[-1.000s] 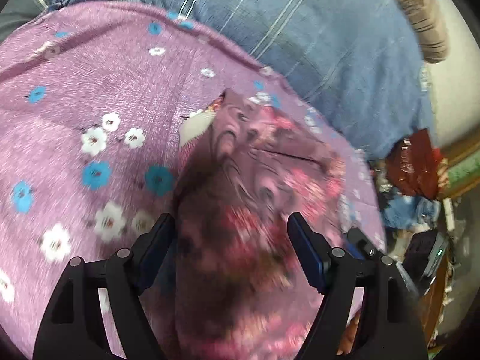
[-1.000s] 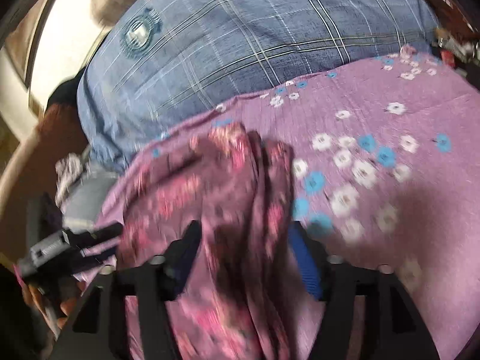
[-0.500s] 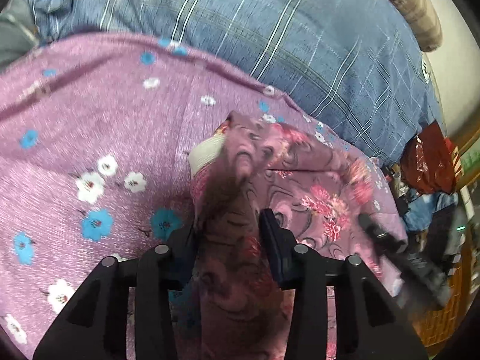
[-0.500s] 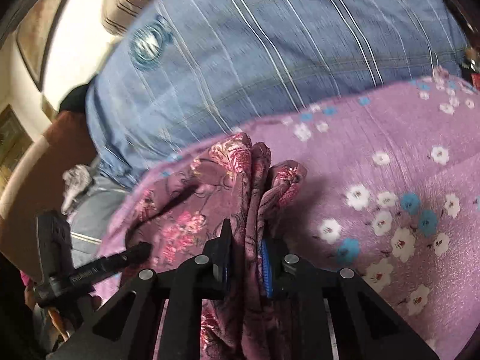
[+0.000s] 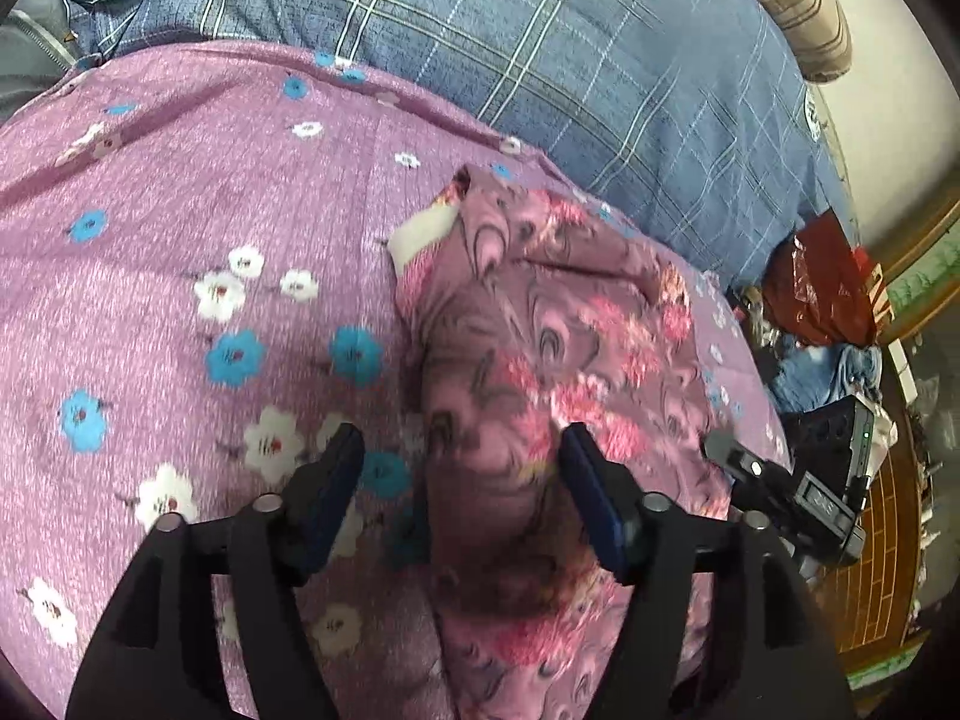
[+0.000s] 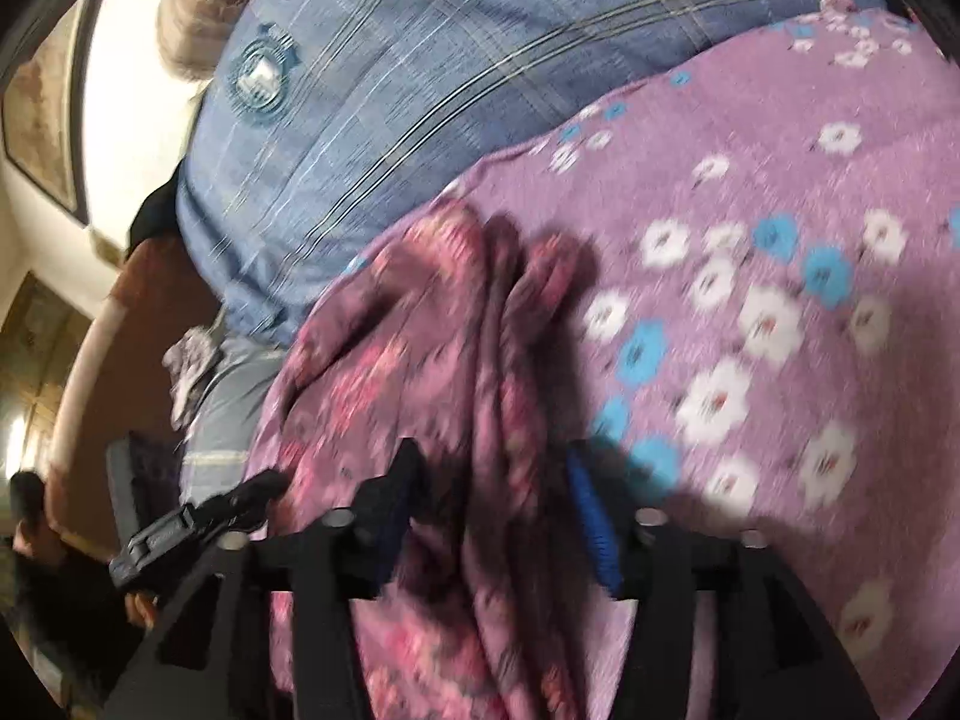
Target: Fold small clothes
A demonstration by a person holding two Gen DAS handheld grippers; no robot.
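Note:
A small garment (image 5: 540,336) of mauve cloth with pink flowers lies bunched on a purple sheet (image 5: 180,192) printed with white and blue flowers. My left gripper (image 5: 462,474) straddles a raised fold of it, and its jaws are opening. The blue pads stand off the cloth on both sides. In the right wrist view the same garment (image 6: 420,360) shows as a ridge of folds running between the fingers of my right gripper (image 6: 495,486). These jaws are opening too, with gaps beside the ridge. Each gripper shows at the edge of the other's view.
Blue plaid bedding (image 5: 540,60) lies beyond the purple sheet, with a brown striped bolster (image 5: 792,0) at its far end. A red bag (image 5: 822,288) and loose clutter sit off the bed's right side. A hand (image 6: 30,516) holds something dark at the left edge.
Half a second ago both grippers were pinched on the garment's fold. Both have since spread apart, and the fold stays bunched up between the fingers.

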